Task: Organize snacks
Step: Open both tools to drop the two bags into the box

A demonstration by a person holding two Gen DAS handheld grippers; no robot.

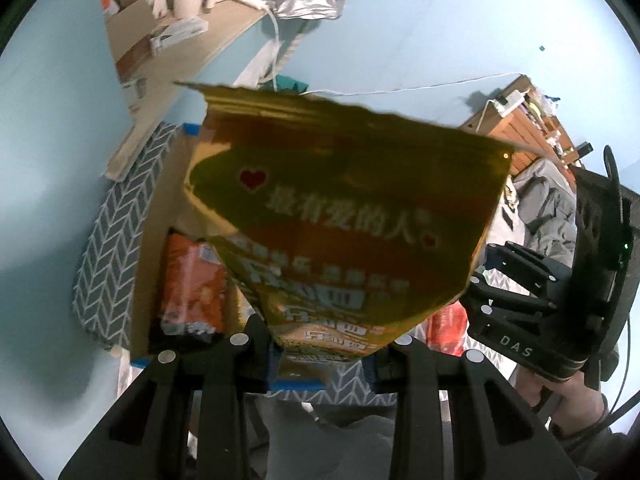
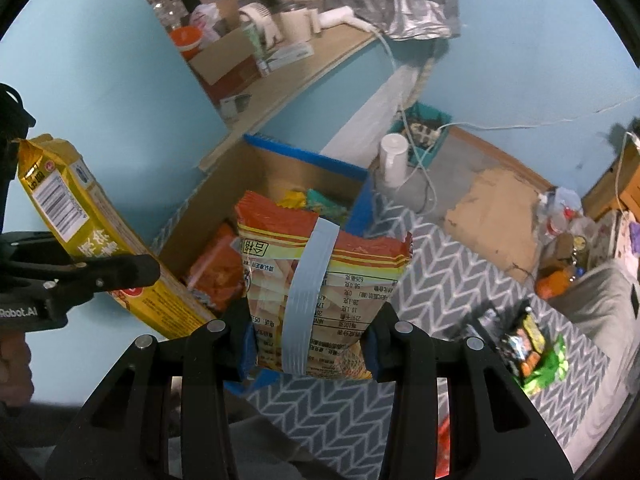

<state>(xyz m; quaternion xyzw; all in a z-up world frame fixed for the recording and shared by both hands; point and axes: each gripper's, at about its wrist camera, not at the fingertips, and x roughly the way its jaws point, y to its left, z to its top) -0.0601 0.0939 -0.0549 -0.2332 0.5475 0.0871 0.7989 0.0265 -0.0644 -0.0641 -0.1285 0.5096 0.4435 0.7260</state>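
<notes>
While a grey herringbone rug (image 2: pixel 440 276) is covering the floor, an open cardboard box (image 2: pixel 276 168) with blue-taped edges is sitting on it against the pale blue wall. Inside the box an orange snack packet (image 2: pixel 218 268) is lying by the left wall, with yellow and green packets (image 2: pixel 316 200) showing near the far right corner. Above the box's left side the left tongs (image 1: pixel 324 344) are pinching the bottom edge of a gold snack bag (image 1: pixel 344 208), holding it upright. Beside them the right tongs (image 2: pixel 306 344) are squeezing an orange-and-clear snack bag (image 2: pixel 352 276) wrapped by a pale blue band (image 2: pixel 308 288), over the box's near edge. More packets (image 2: pixel 536 352) are lying on the rug, well apart towards its right side.
</notes>
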